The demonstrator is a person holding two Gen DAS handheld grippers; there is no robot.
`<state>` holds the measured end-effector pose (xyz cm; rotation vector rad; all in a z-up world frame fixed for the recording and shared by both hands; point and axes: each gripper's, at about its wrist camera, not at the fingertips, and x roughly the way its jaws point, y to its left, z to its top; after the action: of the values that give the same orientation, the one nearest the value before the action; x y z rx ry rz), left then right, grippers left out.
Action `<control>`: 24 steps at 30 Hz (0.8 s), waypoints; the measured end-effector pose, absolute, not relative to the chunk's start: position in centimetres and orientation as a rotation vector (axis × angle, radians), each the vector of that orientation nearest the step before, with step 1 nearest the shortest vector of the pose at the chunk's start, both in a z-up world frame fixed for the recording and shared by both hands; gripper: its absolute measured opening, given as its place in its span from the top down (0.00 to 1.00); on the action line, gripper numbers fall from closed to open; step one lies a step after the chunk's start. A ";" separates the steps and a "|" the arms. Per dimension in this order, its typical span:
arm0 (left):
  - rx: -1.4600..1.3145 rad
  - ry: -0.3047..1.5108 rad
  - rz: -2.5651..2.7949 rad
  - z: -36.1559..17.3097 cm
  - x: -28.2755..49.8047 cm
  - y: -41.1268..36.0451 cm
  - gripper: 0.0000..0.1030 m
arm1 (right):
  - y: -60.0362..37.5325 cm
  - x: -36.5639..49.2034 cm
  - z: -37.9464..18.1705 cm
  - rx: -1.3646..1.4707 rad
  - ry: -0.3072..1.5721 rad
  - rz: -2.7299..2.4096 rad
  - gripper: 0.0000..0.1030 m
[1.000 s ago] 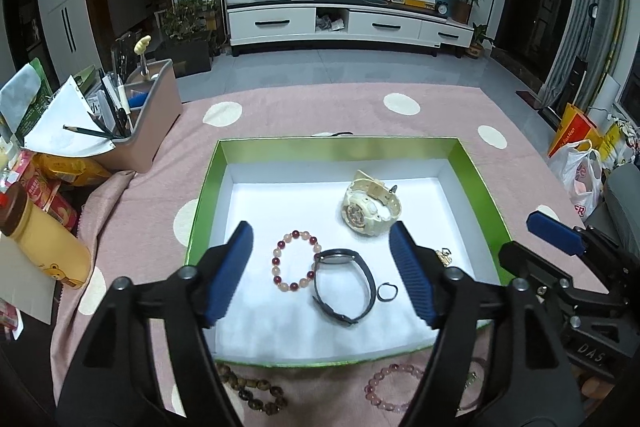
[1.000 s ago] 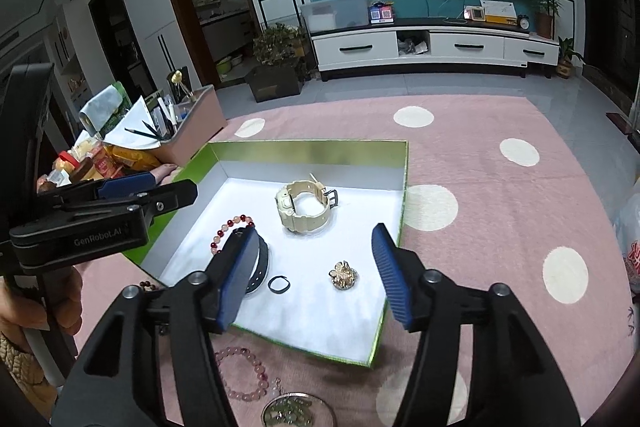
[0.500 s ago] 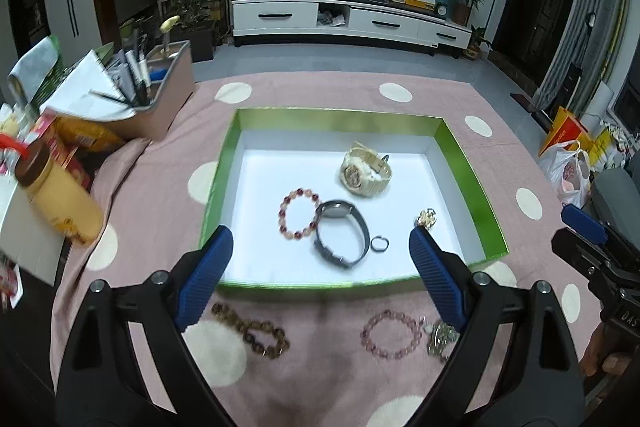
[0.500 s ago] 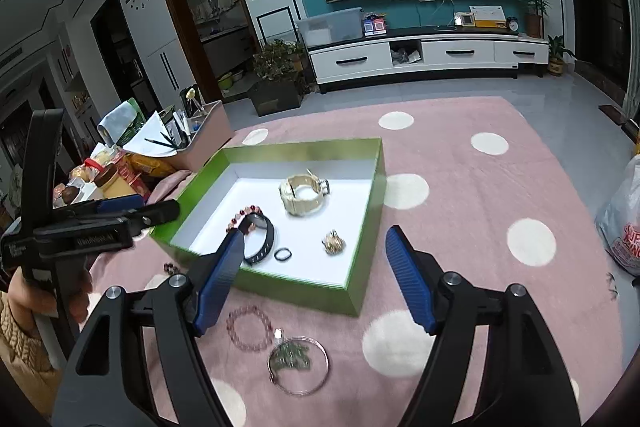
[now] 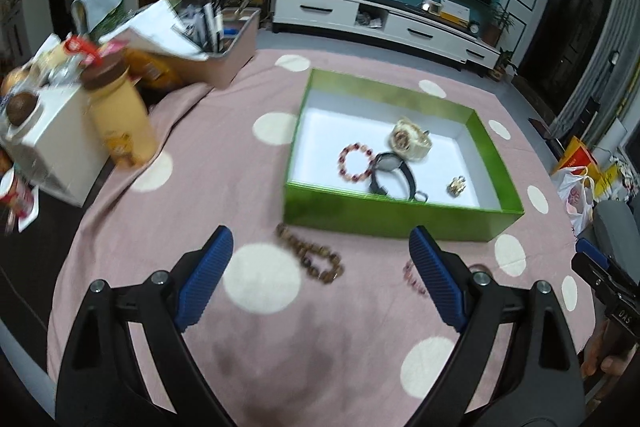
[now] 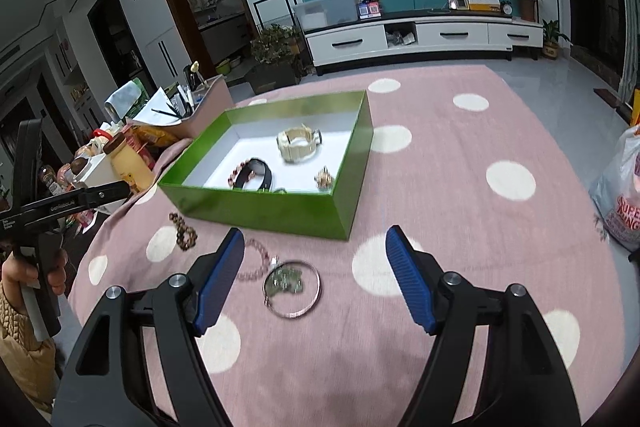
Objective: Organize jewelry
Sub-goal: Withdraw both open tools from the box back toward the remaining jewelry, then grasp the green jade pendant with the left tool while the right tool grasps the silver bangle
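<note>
Both tools are hovering spread and empty over the pink polka-dot cloth desk: the left tool above a brown bead bracelet, the right tool above a silver bangle lying beside a pink bead bracelet. The green cardboard box is holding a cream wristwatch, a black band, a red bead bracelet and a gold brooch.

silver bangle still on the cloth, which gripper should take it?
Right. The silver bangle lies between the open right gripper fingers; the left gripper, also open, fronts the brown bead bracelet instead.
</note>
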<state>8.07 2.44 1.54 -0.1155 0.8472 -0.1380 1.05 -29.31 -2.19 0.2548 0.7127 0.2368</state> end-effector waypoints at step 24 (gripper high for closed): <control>-0.141 0.998 -0.239 -5.2 3.7 1.2 0.12 | -26.5 -0.6 -6.8 0.266 0.847 0.320 0.30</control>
<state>3.72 1.19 -5.18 -0.1407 0.9983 -0.2387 -0.61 -26.49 -6.84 0.2663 0.8466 0.3198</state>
